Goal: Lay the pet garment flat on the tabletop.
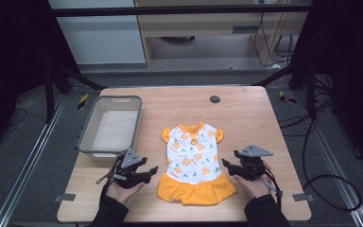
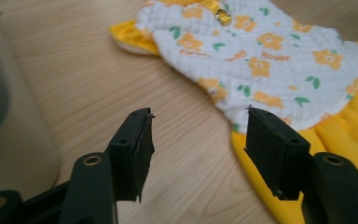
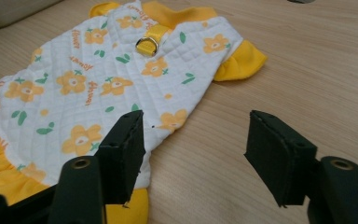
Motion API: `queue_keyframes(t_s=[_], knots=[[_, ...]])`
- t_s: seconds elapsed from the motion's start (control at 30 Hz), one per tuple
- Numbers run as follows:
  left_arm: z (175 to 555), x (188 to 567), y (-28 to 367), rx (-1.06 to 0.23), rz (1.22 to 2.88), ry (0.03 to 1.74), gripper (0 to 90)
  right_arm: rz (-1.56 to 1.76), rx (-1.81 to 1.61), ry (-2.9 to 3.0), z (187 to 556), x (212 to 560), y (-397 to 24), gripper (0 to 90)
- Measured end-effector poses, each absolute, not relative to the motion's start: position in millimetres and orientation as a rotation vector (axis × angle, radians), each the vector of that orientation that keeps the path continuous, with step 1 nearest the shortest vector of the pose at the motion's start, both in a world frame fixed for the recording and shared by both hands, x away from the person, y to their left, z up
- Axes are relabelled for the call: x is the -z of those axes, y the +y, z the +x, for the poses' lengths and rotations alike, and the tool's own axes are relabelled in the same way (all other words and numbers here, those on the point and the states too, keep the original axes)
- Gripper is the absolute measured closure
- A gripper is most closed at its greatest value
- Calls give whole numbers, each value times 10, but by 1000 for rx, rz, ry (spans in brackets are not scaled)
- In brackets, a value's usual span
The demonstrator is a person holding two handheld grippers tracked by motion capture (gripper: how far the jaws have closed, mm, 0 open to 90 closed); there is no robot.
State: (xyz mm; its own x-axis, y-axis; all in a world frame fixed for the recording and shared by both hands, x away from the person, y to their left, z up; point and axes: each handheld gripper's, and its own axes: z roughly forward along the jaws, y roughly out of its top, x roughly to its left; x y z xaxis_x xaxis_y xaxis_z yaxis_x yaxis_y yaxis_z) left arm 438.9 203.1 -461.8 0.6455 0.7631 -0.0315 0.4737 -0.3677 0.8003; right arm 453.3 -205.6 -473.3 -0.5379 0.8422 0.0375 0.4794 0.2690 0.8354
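- Work surface: a light wooden table (image 1: 246, 101) stands on a grey floor inside a dark metal frame, with cables trailing at the right side.
- Garment: a small quilted white dress with orange flower print, yellow sleeves and a yellow ruffled skirt (image 1: 194, 161) lies flat at the near centre of the table, neck end away from the person and skirt toward them. A yellow strap with a metal ring (image 3: 148, 45) sits near the collar. Spread out and unfolded, it appears laid ready for handling from both sides.
- Left gripper (image 1: 150, 171): held just beside the garment's left edge near the waist, low over the table. In the left gripper view its jaws stand wide apart with bare wood between them; nothing is held, and the cloth lies just beyond the far jaw.
- Right gripper (image 1: 226, 163): mirrors the left at the garment's right edge. Its jaws are equally spread and empty; one jaw overlaps the white quilted edge in its own view, though contact cannot be confirmed.
- Container: a grey rectangular plastic bin (image 1: 90, 124) stands empty at the table's left, apart from the garment, probably its destination.
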Motion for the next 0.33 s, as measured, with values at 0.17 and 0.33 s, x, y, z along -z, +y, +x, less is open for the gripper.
queue_keyframes(t_s=[0.17, 0.33], knots=[[4336, 4646, 2293, -474, 2008, 1021, 340, 1244, -1194, 2087, 4442, 4745, -2198, 273], [4278, 4687, 2440, -500, 1996, 1051, 308, 1280, -1152, 2056, 4397, 4792, -2364, 224]])
